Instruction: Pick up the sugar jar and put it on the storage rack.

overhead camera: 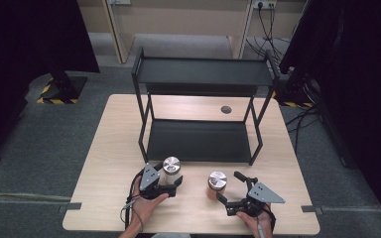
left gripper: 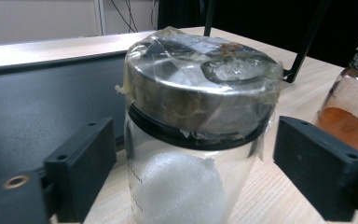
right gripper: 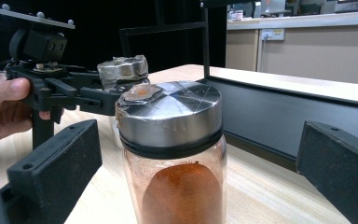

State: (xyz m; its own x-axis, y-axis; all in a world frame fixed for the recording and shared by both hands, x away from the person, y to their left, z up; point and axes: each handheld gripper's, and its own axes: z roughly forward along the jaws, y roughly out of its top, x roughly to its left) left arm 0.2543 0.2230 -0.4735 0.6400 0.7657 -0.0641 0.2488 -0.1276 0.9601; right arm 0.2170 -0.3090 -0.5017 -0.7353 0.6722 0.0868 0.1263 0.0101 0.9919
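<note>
high view: our left tongs (overhead camera: 177, 184) stand wide around the white-powder jar (overhead camera: 171, 170), jaws either side and not touching it. our right tongs (overhead camera: 229, 191) gape wide around the orange-powder jar (overhead camera: 217, 185). both jars stand upright on the worktop (overhead camera: 104, 163), just before the black shelf rack (overhead camera: 201, 141).
</note>
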